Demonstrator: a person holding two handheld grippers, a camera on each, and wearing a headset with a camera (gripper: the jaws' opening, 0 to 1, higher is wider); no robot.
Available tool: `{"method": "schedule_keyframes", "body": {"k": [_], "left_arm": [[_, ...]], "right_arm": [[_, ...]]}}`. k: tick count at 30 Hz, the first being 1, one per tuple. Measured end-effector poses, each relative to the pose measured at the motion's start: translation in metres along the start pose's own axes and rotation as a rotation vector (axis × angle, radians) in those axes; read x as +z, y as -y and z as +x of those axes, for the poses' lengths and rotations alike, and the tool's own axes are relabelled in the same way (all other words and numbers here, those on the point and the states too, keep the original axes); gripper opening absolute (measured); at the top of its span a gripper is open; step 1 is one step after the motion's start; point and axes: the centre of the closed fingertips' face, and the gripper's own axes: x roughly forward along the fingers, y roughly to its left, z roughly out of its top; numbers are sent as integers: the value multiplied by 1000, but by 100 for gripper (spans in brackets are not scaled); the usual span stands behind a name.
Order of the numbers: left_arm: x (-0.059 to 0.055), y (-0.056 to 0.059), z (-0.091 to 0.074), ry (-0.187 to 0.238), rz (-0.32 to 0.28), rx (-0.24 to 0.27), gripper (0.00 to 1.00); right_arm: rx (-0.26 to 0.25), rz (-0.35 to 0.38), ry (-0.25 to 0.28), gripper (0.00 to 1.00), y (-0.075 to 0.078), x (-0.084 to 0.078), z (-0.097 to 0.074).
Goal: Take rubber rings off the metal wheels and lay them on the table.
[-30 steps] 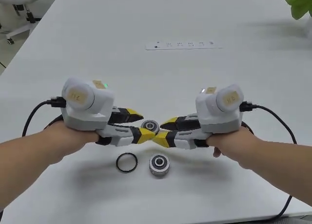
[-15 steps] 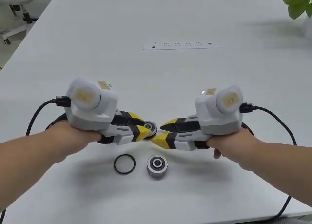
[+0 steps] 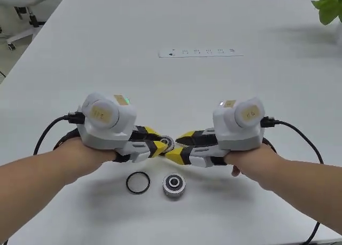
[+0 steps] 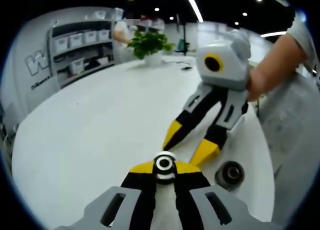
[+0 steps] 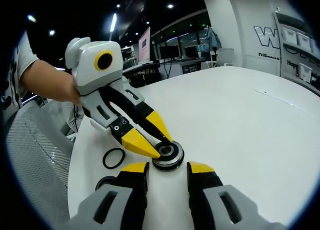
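Note:
A small metal wheel (image 3: 166, 143) with a dark rubber rim is held off the table, and my left gripper (image 3: 160, 145) is shut on it. In the left gripper view the wheel (image 4: 164, 163) sits between my yellow tips (image 4: 164, 169). My right gripper (image 3: 175, 145) faces it with its jaws open, tips close beside the wheel (image 5: 170, 157). On the table below lie a loose black rubber ring (image 3: 138, 182) and a second wheel (image 3: 174, 184). The right gripper view has the ring (image 5: 114, 158) left of my open right gripper (image 5: 167, 168).
A white power strip (image 3: 200, 52) lies far back on the white table (image 3: 107, 58). A green plant (image 3: 331, 7) stands at the back right corner. Cables (image 3: 299, 135) trail from both grippers toward the near edge. A chair base (image 3: 18, 21) stands off the table's left side.
The left gripper's jaws have come together on the wheel. Both grippers have dropped slightly toward the table. The ring and the second wheel lie where they were.

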Motion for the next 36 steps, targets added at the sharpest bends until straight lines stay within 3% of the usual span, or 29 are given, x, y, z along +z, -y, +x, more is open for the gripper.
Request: {"method": "schedule_keyframes", "body": {"k": [9,15,33,36], "left_arm": [[-1,0,0,-2,-10,12,13],[-1,-1,0,-3,-13,14,13],[-1,-1,1,-3,-26,25,13],[-1,-1,1,-3,-27,25,13]], "right_arm": [[-18,-15,-1,29,-3,1,9],[-25,9,-5,24,-1,0,6],[-35,-30,-24,15,0,-4,-2],[-37,-35,-26,17,-1,-4,-1]]}}
